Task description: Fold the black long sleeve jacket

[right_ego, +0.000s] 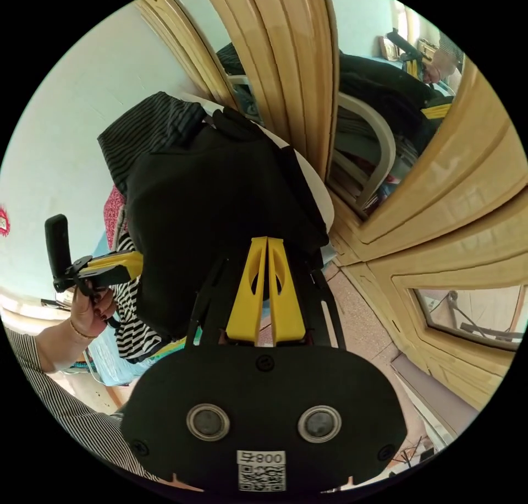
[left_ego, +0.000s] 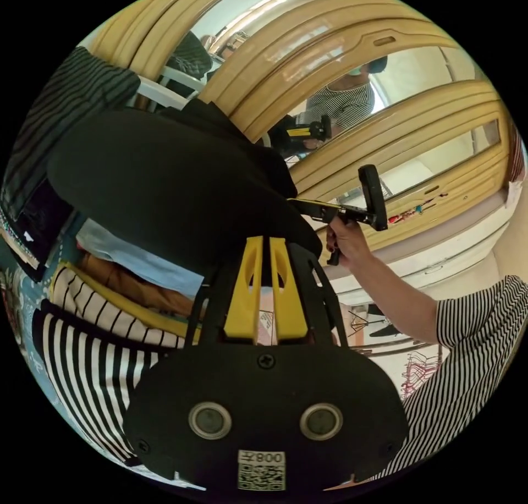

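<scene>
In the left gripper view, the left gripper has its two yellow jaws drawn together, with only a narrow slit between them, and their tips are pressed on the lower edge of the black jacket. The jacket hangs stretched out just ahead of the jaws and spreads away to their left as a wide dark sheet. Beyond the jaws to the right, the right gripper grips the same edge of the jacket, held by the person's hand with a striped sleeve behind it. Under the jacket, to the left of the jaws, lies a pile of clothes in stripes, yellow, brown and pale blue. Behind everything stands a wooden wardrobe with mirror panels.

In the right gripper view, the right gripper likewise has its yellow jaws nearly closed, tips clamped on the jacket, which hangs directly in front of them and rises away from the tool. To the left of the jaws, the left gripper bites the jacket's side edge, held by the other hand. A dark striped garment lies past the jacket's far end. To the right of the jaws are the wooden wardrobe doors, and below them a tiled floor.
</scene>
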